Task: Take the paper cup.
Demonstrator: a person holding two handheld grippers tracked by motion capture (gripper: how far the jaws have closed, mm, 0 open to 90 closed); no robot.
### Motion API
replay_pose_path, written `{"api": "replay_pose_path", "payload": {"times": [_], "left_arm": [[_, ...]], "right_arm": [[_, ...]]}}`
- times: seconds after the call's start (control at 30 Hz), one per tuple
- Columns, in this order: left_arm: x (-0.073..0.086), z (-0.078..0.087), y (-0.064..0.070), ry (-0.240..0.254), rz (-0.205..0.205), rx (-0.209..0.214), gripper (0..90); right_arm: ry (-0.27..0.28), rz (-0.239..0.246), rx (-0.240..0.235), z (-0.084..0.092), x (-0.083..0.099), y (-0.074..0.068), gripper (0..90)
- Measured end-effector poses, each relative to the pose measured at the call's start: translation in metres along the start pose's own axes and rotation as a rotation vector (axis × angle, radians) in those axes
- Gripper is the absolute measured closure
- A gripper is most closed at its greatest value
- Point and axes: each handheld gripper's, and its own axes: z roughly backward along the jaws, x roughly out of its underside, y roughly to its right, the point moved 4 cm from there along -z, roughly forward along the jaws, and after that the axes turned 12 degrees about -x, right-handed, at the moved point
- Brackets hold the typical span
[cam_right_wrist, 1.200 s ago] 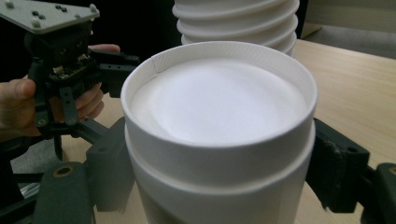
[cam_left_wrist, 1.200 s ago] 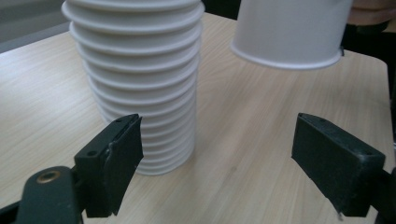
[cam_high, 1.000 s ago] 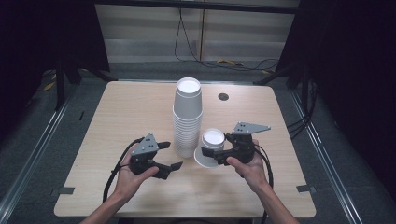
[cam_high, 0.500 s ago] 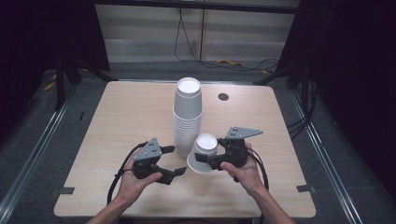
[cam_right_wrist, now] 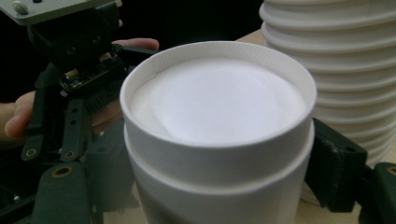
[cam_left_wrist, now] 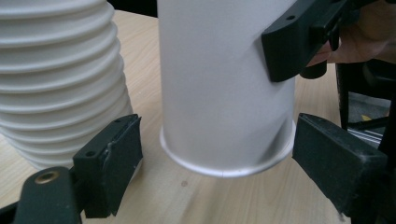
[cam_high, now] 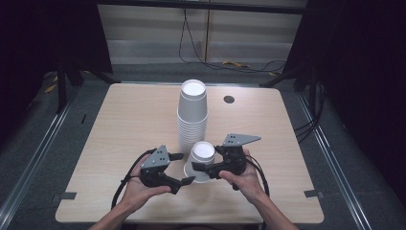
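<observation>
A tall stack of upturned white paper cups (cam_high: 192, 115) stands mid-table. Just in front of it, my right gripper (cam_high: 207, 159) is shut on a separate upturned white cup (cam_high: 202, 155), held slightly tilted; a second rim shows below its base in the right gripper view (cam_right_wrist: 215, 121), with a jaw pressing on each side. My left gripper (cam_high: 186, 168) is open, its jaws straddling this cup's lower rim (cam_left_wrist: 224, 158). The left pad (cam_left_wrist: 114, 158) stands apart from the rim, and the right pad (cam_left_wrist: 336, 172) sits close beside it. The stack (cam_left_wrist: 60, 79) rises right next to the left jaw.
The wooden table (cam_high: 134, 120) has a small dark round hole (cam_high: 229, 99) behind and to the right of the stack. Cables trail from both grippers toward the front edge. Dark floor and rails surround the table.
The right gripper has carried the cup to the left and a little nearer the front, bringing it between the left gripper's jaws. The left hand has hardly moved.
</observation>
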Motion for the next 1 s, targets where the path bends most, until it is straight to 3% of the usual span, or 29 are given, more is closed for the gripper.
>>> {"api": "replay_pose_path", "payload": {"times": [0.13, 0.2, 0.33, 0.53, 0.73, 1.0], "left_arm": [[0.002, -0.001, 0.0, -0.013, 0.019, 0.011, 15.6], [0.002, -0.002, 0.0, -0.009, 0.026, 0.037, 15.5], [0.003, -0.003, 0.0, 0.003, 0.09, 0.077, 15.6], [0.004, -0.002, 0.002, 0.005, 0.056, 0.079, 11.7], [0.004, -0.006, 0.004, 0.013, 0.068, 0.078, 7.8], [0.005, -0.007, 0.007, 0.02, 0.046, 0.075, 9.4]], "right_arm": [[0.008, -0.005, -0.016, -0.003, -0.001, -0.003, 21.6], [0.009, -0.003, -0.031, -0.005, -0.001, -0.004, 21.6], [0.006, -0.002, -0.053, -0.009, -0.002, -0.007, 21.6], [0.012, 0.002, -0.064, -0.015, -0.001, -0.012, 21.7], [0.018, 0.003, -0.074, -0.019, -0.001, -0.016, 21.7], [0.027, 0.013, -0.082, -0.02, -0.001, -0.019, 21.5]]}}
